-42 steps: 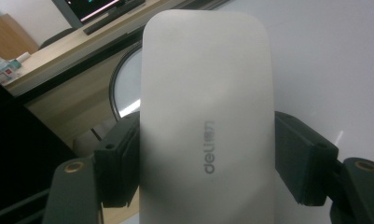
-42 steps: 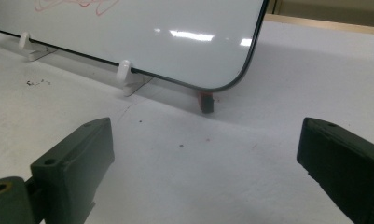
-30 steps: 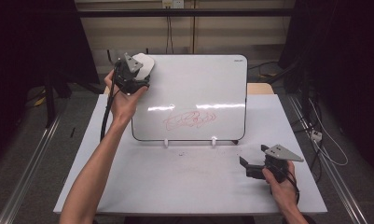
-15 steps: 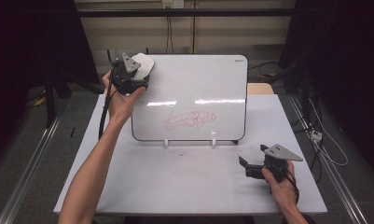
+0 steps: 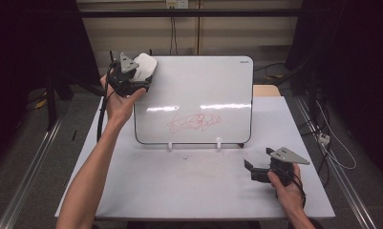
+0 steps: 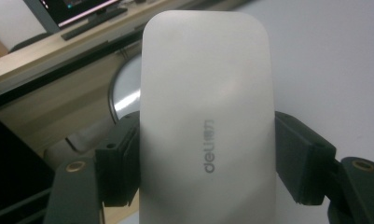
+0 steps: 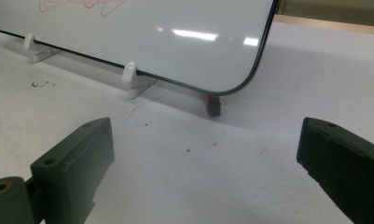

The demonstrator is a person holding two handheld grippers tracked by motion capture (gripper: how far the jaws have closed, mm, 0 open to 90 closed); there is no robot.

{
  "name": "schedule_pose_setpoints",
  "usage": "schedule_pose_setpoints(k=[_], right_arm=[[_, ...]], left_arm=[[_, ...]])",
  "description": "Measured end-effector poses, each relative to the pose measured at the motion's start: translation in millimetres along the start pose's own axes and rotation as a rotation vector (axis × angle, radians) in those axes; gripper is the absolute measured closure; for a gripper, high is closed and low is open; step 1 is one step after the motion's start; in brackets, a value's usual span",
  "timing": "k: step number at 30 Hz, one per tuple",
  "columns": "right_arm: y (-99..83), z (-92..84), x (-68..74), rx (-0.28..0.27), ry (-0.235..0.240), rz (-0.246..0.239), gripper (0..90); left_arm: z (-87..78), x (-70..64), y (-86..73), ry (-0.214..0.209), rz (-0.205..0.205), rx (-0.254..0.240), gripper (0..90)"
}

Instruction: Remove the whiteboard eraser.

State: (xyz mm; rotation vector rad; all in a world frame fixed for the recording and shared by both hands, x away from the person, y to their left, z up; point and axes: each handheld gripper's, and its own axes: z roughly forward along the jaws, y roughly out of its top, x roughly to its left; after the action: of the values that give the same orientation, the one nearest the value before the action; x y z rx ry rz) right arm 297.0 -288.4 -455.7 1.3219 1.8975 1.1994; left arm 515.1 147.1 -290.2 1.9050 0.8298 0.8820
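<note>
L gripper [image 5: 140, 75] clamps white eraser [image 5: 144, 68] at whiteboard [image 5: 198, 86] top-left corner w/ red scribble [image 5: 194, 122] below; R gripper [image 5: 250, 168] rests on table [image 5: 179, 186], jaws wide apart.

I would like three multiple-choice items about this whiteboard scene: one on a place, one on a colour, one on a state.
1. Where is the eraser?
A. at the whiteboard's upper left corner
B. flat on the table
C. beside the right gripper

2. What colour is the scribble?
A. blue
B. red
C. green

3. How are the jaws of the right gripper?
A. shut on a marker
B. shut on nothing
C. open

Key: 1 A, the left gripper holds it there; 2 B, the lines are red; 3 C, the right gripper view shows the jaws wide apart over bare table.
</note>
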Motion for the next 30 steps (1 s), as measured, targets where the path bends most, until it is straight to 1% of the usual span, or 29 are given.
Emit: schedule_pose_setpoints(k=[2, 4, 5, 6, 7, 8, 9, 10, 11, 14, 16, 17, 19, 21, 24, 27, 29, 30], right_arm=[[0.4, 1.0, -0.6, -0.004, -0.003, 0.0, 3.8], [0.5, 1.4, -0.3, -0.002, 0.0, 0.003, 3.8], [0.6, 1.5, -0.4, -0.002, 0.001, 0.002, 3.8], [0.8, 1.6, -0.5, -0.004, -0.002, -0.001, 3.8], [1.2, 1.4, -0.4, -0.007, -0.001, -0.002, 3.8], [1.3, 1.3, 0.0, -0.006, -0.002, -0.002, 3.8], [1.1, 1.6, 0.1, -0.004, 0.0, -0.004, 3.8], [1.1, 1.6, 0.4, -0.001, 0.001, -0.001, 3.8], [1.0, 1.8, 0.5, -0.001, 0.0, -0.003, 3.8], [1.0, 1.4, 0.5, -0.003, 0.0, -0.007, 3.8], [0.9, 1.1, 0.8, -0.002, 0.0, -0.005, 3.8], [0.8, 0.9, 0.7, -0.003, -0.001, -0.007, 3.8], [0.9, -0.4, 1.1, -0.004, -0.006, -0.003, 3.9], [1.0, -2.2, 1.2, -0.011, -0.007, 0.001, 3.7], [0.9, -2.8, 0.7, -0.011, -0.01, -0.001, 3.7], [0.9, -1.2, -0.4, -0.007, -0.014, 0.015, 3.7], [1.0, 0.2, -0.1, -0.005, -0.012, 0.012, 3.7], [1.5, 0.9, 0.1, -0.007, -0.009, 0.012, 3.7]], left_arm=[[-2.1, -1.2, 0.7, -0.001, 0.001, -0.001, 31.3], [-2.3, -1.8, 0.6, 0.002, 0.014, 0.01, 31.3], [-3.0, 1.1, -1.7, 0.003, -0.015, 0.003, 31.2], [-4.3, 3.1, -3.4, -0.005, -0.035, -0.005, 31.2], [-4.3, 3.1, -3.4, -0.005, -0.035, -0.005, 31.2], [-5.2, 4.0, -5.6, -0.007, -0.049, -0.012, 31.2], [-6.1, 4.0, -7.6, -0.001, -0.051, -0.012, 31.2], [-7.0, 3.9, -9.5, -0.001, -0.047, -0.009, 31.2], [-9.4, 2.9, -12.8, 0.0, -0.051, -0.011, 31.2], [-14.6, 0.0, -17.4, -0.003, -0.057, -0.026, 31.2], [-16.3, -1.7, -18.7, -0.005, -0.053, -0.029, 31.2], [-18.1, -3.7, -19.7, -0.005, -0.049, -0.031, 31.2], [-21.3, -8.2, -21.0, -0.014, -0.037, -0.032, 31.2], [-24.5, -13.4, -21.9, -0.026, -0.034, -0.036, 31.2], [-24.5, -15.2, -22.7, -0.034, -0.034, -0.038, 31.2], [-22.4, -14.4, -24.3, -0.041, -0.037, -0.031, 31.2], [-22.3, -14.3, -25.7, -0.036, -0.039, -0.037, 31.2], [-22.9, -14.9, -26.4, -0.04, -0.046, -0.046, 31.1]])
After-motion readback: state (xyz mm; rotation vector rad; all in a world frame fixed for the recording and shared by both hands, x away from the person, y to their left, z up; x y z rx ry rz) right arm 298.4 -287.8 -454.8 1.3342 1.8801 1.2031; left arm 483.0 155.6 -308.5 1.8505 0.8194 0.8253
